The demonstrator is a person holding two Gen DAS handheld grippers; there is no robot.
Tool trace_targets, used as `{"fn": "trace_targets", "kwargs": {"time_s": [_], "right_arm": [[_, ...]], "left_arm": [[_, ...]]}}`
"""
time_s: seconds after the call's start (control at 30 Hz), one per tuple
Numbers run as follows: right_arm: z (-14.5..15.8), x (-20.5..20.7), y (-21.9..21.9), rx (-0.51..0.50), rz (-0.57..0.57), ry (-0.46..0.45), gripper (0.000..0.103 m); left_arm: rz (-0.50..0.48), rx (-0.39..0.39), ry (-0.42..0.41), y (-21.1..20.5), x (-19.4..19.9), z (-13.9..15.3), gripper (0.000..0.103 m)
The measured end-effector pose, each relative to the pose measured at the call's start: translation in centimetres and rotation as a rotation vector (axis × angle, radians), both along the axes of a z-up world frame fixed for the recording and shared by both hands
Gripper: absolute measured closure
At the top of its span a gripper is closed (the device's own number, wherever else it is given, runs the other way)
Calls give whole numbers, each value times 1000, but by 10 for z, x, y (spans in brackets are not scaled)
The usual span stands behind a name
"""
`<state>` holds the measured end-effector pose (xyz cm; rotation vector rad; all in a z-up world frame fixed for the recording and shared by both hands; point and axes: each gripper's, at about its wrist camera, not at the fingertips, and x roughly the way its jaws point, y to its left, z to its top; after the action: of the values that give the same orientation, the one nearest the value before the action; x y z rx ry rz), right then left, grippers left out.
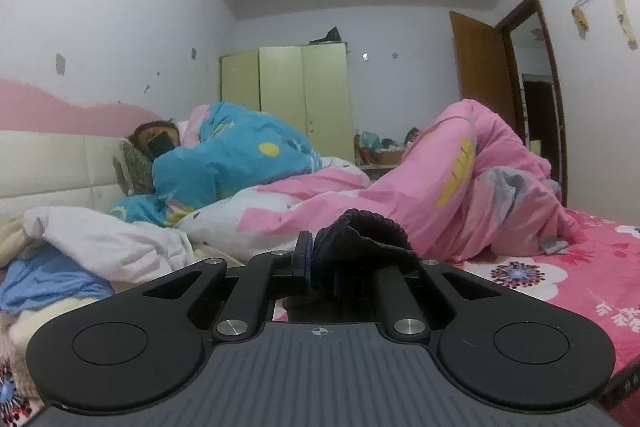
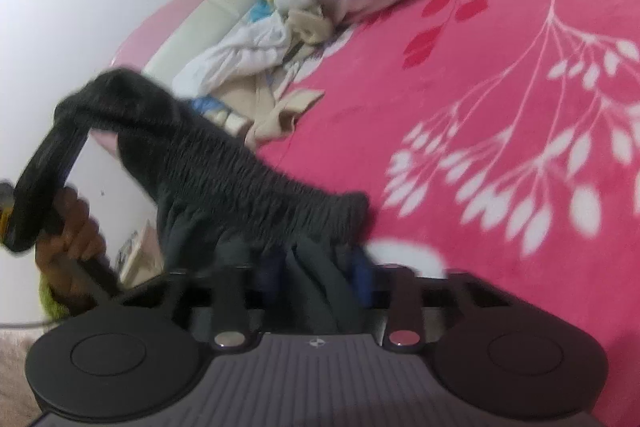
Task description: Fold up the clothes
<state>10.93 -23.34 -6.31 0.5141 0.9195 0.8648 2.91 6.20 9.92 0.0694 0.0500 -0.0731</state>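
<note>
A dark garment with an elastic ribbed waistband (image 2: 224, 167) hangs stretched in the air between my two grippers, above the pink floral bedsheet (image 2: 500, 107). My right gripper (image 2: 320, 267) is shut on one end of the waistband. My left gripper (image 1: 320, 259) is shut on the other end, a bunched dark fold (image 1: 360, 235). In the right wrist view the left gripper (image 2: 68, 115) shows at far left, held by a hand (image 2: 72, 235), with the cloth caught in its tip.
A person lies under a blue quilt (image 1: 224, 163) at the headboard. A pink quilt (image 1: 460, 179) is heaped across the bed. A pile of white, beige and blue clothes (image 2: 248, 67) lies near the headboard (image 1: 52, 163). A wardrobe (image 1: 288, 95) and open door (image 1: 480, 67) stand behind.
</note>
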Motion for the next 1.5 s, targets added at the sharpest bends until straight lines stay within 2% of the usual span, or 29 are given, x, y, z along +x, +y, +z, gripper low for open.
{"fn": "trace_targets", "kwargs": {"time_s": [0.13,0.3,0.43,0.53,0.7,0.87,0.97,1.1,1.23,1.33,1.4,1.47,1.5], "right_arm": [[22,-31,0,-63,-110,-134,98],[84,-91,-16,-215,-364,-472,99],[131,-119,-25,-404,-548,-734,99],[160,-113,-31,-521,-630,-872,99],[199,-71,-48,-621,-717,-990,99],[213,-3,-74,-693,-742,-987,99],[205,47,-89,-727,-737,-933,99],[162,113,-108,-764,-704,-806,99],[96,174,-120,-788,-651,-661,99],[43,205,-124,-793,-616,-545,99],[10,225,-128,-783,-585,-438,96],[-7,229,-134,-746,-585,-376,94],[-9,228,-139,-719,-597,-357,84]], "left_arm": [[14,1,3,0,-3,-6,94],[10,-4,-13,-6,-2,-2,94],[-23,5,-44,-30,14,9,94],[-47,11,-68,-47,27,18,94],[-88,23,-79,-82,72,37,94],[-111,50,-23,-114,139,43,94],[-112,96,27,-136,181,30,94],[-96,157,129,-158,236,-5,94],[-68,216,266,-173,286,-52,94],[-56,277,406,-180,317,-89,91],[-59,291,572,-180,339,-114,85],[-64,281,763,-173,357,-135,76],[-64,252,777,-167,358,-137,72]]}}
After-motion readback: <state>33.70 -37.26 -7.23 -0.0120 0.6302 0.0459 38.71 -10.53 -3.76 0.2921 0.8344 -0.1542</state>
